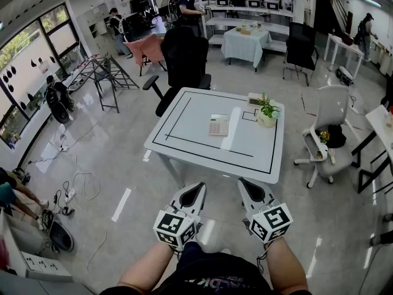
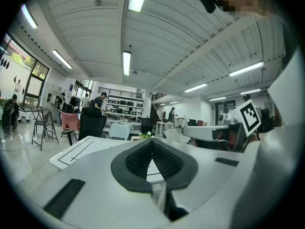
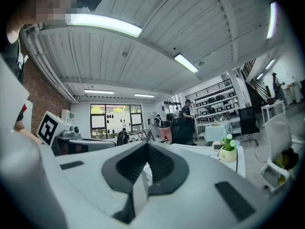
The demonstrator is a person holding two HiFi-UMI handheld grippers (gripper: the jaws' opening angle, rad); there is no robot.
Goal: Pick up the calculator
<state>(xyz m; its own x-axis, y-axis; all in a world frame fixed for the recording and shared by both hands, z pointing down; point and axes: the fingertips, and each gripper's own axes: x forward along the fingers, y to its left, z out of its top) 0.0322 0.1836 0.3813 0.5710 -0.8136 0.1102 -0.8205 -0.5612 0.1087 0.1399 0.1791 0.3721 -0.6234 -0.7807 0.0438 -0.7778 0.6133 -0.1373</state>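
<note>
The left hand-held gripper [image 1: 196, 190] and the right hand-held gripper [image 1: 247, 186] sit side by side over the floor [image 1: 123, 158], short of the near edge of the bench [image 1: 190, 118]. Each gripper's own view shows its dark pads pressed together with nothing between them.

Only the head view shows the calculator [image 1: 218, 125]. It lies flat near the middle of the bench, inside a black outline, well apart from both grippers. The gripper views see the bench almost edge-on, and the calculator cannot be made out there. The right gripper view does pick out the potted plant [image 3: 228, 149] toward the bench's far right.

Bare glossy floor lies open between the person and the bench's near edge. A black office chair [image 1: 184, 60] stands at the far side and a white chair [image 1: 331, 118] off to the right. Loose cables [image 1: 73, 192] trail on the left. Farther back are windows, shelving and several people.
</note>
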